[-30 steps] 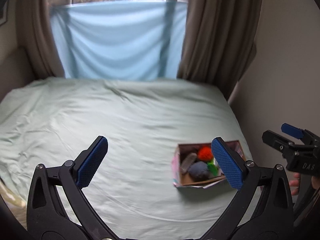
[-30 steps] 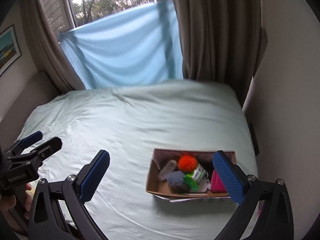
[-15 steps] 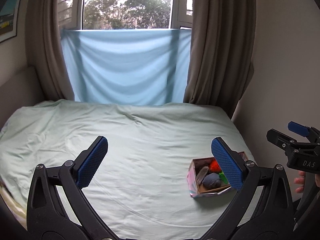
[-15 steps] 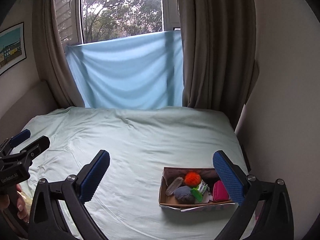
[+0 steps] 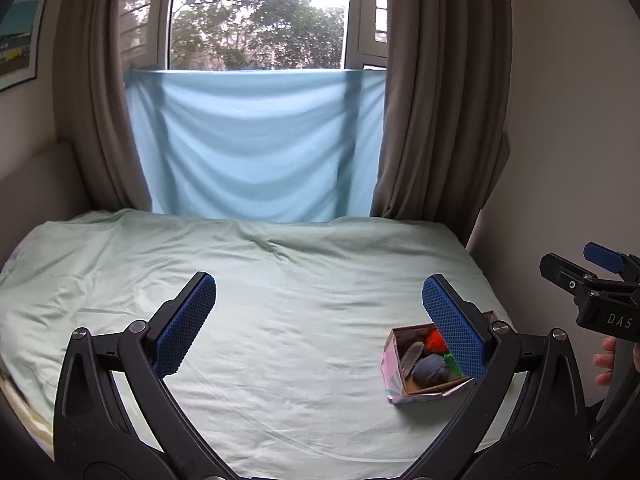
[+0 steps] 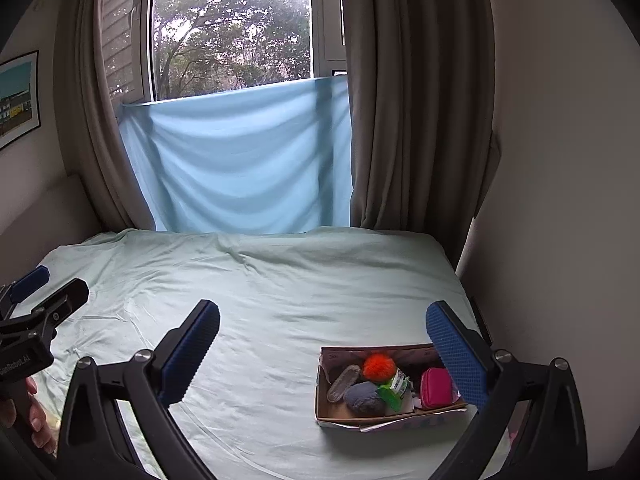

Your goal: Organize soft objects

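Note:
A small cardboard box sits on the bed at the near right; it also shows in the left wrist view. It holds an orange pompom, a grey soft ball, a pink pouch, a green item and a pale oblong piece. My left gripper is open and empty, held above the bed to the left of the box. My right gripper is open and empty, above the bed just in front of the box.
The pale green bed sheet fills the middle. A blue cloth hangs over the window, with brown curtains either side. A wall runs close along the bed's right edge. A framed picture hangs on the left wall.
Both grippers have drawn back and tilted up from the bed: the box looks smaller and lower, and the window and trees have come into view. Both stay open.

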